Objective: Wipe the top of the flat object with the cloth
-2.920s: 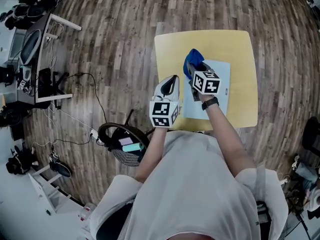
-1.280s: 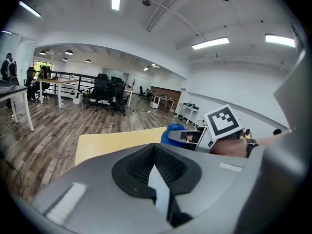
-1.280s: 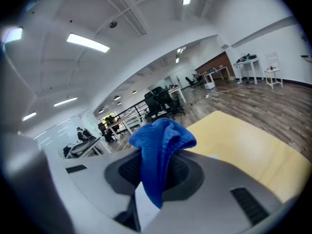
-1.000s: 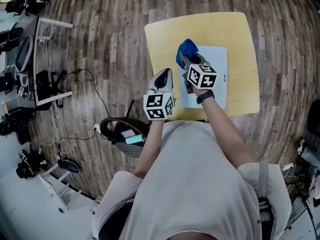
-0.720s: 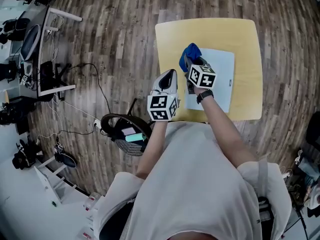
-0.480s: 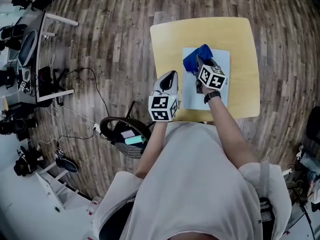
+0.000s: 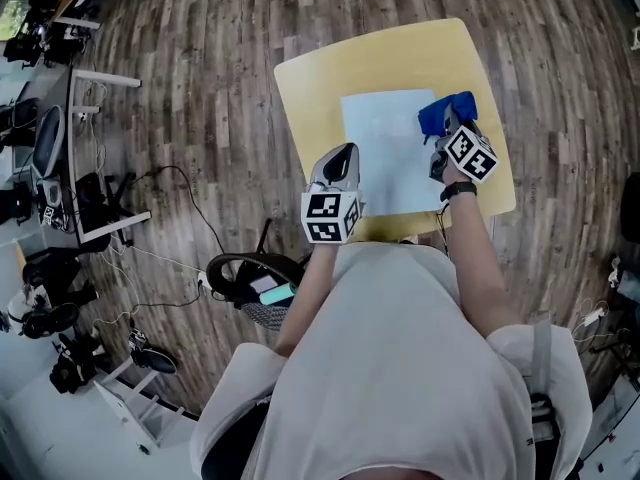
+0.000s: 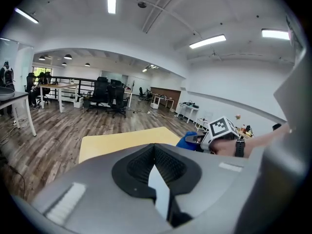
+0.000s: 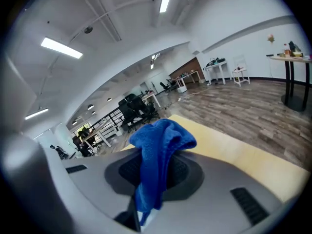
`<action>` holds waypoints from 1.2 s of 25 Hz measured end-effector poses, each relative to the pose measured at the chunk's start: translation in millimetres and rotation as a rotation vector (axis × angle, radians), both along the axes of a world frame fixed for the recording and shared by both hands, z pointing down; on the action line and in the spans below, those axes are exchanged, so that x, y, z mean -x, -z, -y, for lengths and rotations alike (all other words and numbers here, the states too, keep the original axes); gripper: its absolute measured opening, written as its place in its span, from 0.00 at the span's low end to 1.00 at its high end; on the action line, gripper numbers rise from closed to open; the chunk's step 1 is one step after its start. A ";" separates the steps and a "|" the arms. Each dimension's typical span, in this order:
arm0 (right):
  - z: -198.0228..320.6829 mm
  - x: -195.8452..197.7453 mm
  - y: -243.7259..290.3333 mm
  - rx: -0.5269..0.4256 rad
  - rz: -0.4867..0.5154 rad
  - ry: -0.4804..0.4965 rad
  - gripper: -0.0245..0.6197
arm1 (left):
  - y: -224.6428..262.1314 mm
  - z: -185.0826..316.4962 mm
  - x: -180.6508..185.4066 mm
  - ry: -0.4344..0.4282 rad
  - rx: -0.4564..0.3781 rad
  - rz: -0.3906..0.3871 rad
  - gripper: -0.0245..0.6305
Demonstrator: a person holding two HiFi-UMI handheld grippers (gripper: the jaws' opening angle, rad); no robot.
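A pale flat sheet (image 7: 385,153) lies on the yellow table (image 7: 330,63). My right gripper (image 7: 450,133) is at the sheet's right edge, shut on a blue cloth (image 7: 445,113) that bunches out past its tips. In the right gripper view the cloth (image 9: 158,145) fills and hangs over the right gripper (image 9: 161,168), hiding its tips. My left gripper (image 7: 347,153) is shut at the sheet's left edge with nothing seen in it. In the left gripper view the left gripper (image 8: 155,147) faces the table (image 8: 122,140), with the cloth (image 8: 187,141) at the far right.
A black round basket (image 7: 250,283) with small items stands on the wood floor by the person's left side, with cables beside it. Desks with equipment (image 7: 50,138) line the far left. Office chairs (image 8: 105,94) stand well beyond the table.
My right gripper has carried the blue cloth from the sheet's upper left across to its right edge. The left gripper has stayed by the sheet's left edge.
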State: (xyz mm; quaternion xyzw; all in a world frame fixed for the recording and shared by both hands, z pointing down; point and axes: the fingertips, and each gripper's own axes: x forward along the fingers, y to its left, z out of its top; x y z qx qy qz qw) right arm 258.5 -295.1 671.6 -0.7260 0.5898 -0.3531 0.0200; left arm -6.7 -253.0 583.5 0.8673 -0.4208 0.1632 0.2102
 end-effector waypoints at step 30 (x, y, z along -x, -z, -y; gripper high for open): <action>-1.9 202.7 -11.6 0.028 0.102 0.394 0.15 | 18.2 -20.2 80.0 0.213 -0.055 -0.022 0.05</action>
